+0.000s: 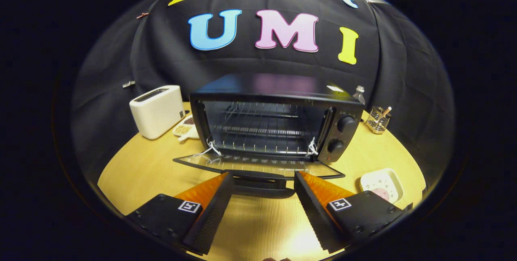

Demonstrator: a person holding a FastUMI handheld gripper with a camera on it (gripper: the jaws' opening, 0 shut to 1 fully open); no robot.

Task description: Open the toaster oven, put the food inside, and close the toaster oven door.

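Observation:
The black toaster oven [278, 119] stands on the round wooden table [141, 168] straight ahead, its glass door [258, 166] folded down flat and the wire racks inside bare. The door's handle [262, 186] lies just ahead of and between my fingertips. My gripper [263, 180] is open, with nothing between its orange and black fingers. The food, a pinkish piece [381, 193], rests on a small cream square plate [379, 182] to the right of the right finger.
A white toaster [157, 110] stands to the left of the oven, with a small dish of grains [185, 127] beside it. Behind the oven to the right are a bottle [359, 93] and a wire holder [379, 118].

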